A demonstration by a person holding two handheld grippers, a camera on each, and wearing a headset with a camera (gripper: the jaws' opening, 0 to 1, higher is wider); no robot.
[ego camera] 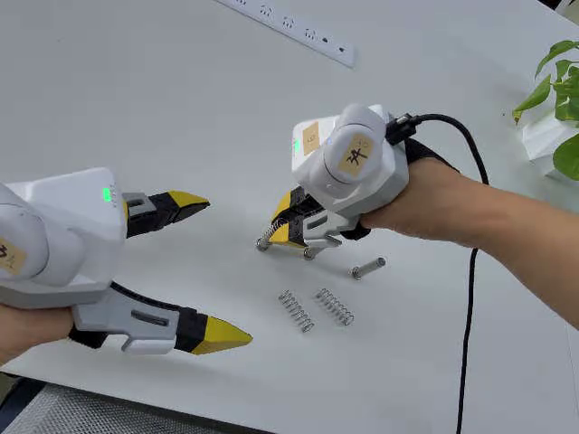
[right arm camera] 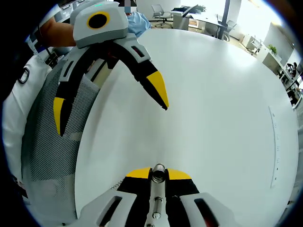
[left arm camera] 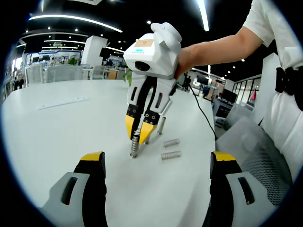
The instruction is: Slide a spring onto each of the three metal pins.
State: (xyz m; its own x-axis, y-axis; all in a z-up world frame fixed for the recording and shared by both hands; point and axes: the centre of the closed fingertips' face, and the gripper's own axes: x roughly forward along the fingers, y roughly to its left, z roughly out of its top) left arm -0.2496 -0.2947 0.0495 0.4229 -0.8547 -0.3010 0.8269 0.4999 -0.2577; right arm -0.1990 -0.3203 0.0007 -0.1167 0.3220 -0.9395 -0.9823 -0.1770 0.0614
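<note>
The right gripper stands near the middle of the white table, tipped downward, its yellow-tipped jaws clamped on a spring whose lower end touches the tabletop. Whether a pin sits inside that coil cannot be told. Just to the right of it a bare pin lies flat on the table, apart from the gripper. Nearer the person, two loose springs lie side by side, close together but not touching. The left gripper hangs above the near left of the table, well apart from the parts, its jaws spread wide with nothing between them. A black cable runs from the right gripper toward the near edge. A white power strip lies at the far side, and a green plant stands at the far right.
</note>
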